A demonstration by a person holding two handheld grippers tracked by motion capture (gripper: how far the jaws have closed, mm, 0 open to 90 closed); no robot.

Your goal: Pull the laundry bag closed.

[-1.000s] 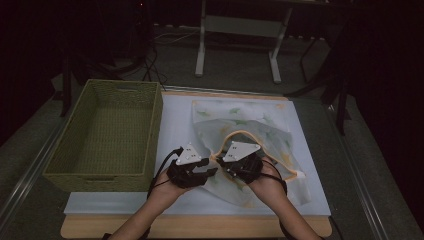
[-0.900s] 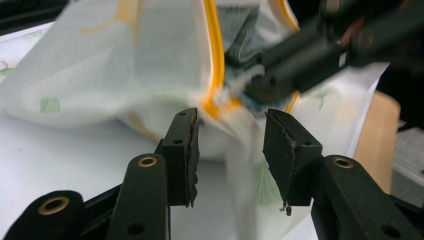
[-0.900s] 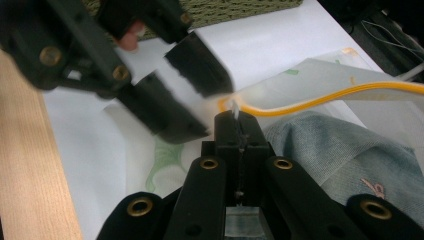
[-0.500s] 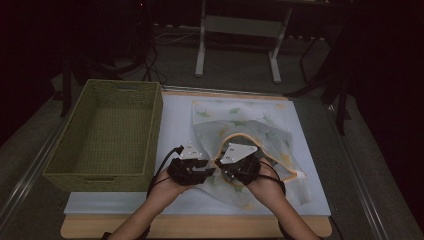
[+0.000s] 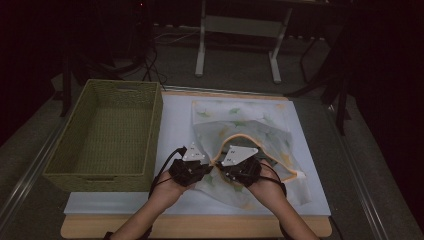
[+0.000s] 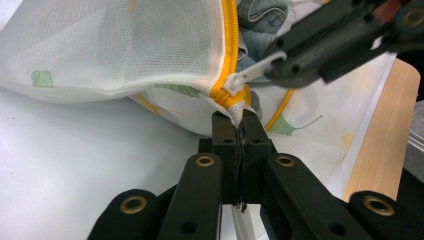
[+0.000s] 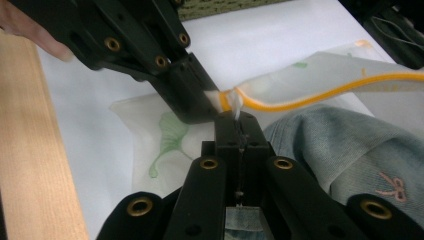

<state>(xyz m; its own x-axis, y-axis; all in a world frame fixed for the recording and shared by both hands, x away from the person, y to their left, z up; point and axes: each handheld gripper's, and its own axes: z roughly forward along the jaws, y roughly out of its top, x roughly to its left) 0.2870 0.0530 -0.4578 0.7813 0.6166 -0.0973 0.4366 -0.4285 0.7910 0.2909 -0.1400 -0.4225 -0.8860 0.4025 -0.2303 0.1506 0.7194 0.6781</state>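
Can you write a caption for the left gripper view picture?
Left gripper pinches the mesh bag beside its yellow zipper.

Each black hand-held gripper [image 5: 216, 170] has brass-ringed screws, a grey triangular plate and a black cable.

Both forearms reach forward side by side; the left tongs [image 5: 204, 169], jaws just closing, and the right tongs [image 5: 226, 171] are clamped, tips nearly touching.

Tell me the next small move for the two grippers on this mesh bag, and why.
Probably draw the right gripper along the yellow zipper: it pinches the white pull tab, while the left gripper has just closed on the mesh bag at the zipper's end, anchoring it.
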